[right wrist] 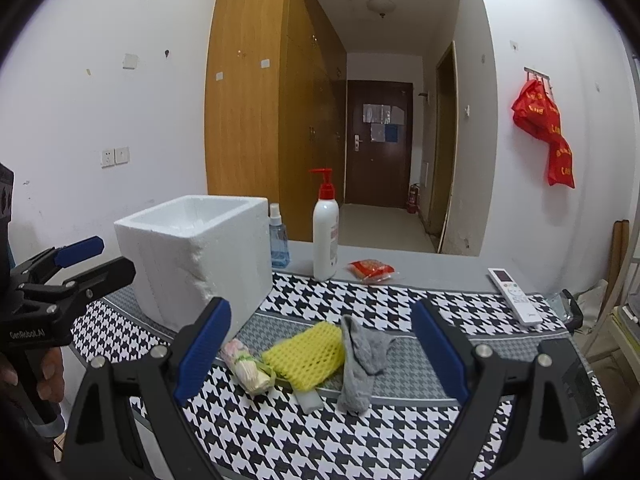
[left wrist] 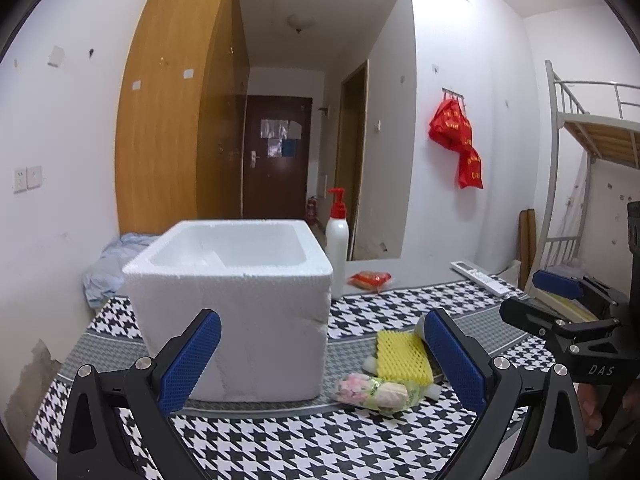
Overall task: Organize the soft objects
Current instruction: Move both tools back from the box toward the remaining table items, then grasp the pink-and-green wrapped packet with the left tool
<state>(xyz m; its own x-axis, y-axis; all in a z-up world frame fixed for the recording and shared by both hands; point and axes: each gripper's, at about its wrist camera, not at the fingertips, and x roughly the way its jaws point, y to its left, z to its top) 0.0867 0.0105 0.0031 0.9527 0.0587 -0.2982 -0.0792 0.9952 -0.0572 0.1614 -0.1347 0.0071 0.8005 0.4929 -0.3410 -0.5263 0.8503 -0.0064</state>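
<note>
A white foam box [left wrist: 240, 300] [right wrist: 196, 256] stands open-topped on the houndstooth cloth. To its right lie a yellow foam net [left wrist: 402, 354] [right wrist: 308, 356], a pink and green wrapped bundle [left wrist: 376, 390] [right wrist: 246, 364] and a grey sock [right wrist: 364, 360]. A small white foam piece [right wrist: 310, 400] pokes out from under the net. My left gripper [left wrist: 320, 360] [right wrist: 96, 264] hovers open in front of the box, holding nothing. Just before the soft things, my right gripper [right wrist: 322, 352] [left wrist: 536, 300] is open and empty too.
A white pump bottle [right wrist: 326, 236] with a red top, a blue spray bottle [right wrist: 278, 242] and a red packet [right wrist: 372, 270] stand behind the cloth. A remote control [right wrist: 516, 296] lies at the right. Crumpled blue fabric [left wrist: 108, 268] sits left of the box. A bunk bed [left wrist: 592, 136] is at far right.
</note>
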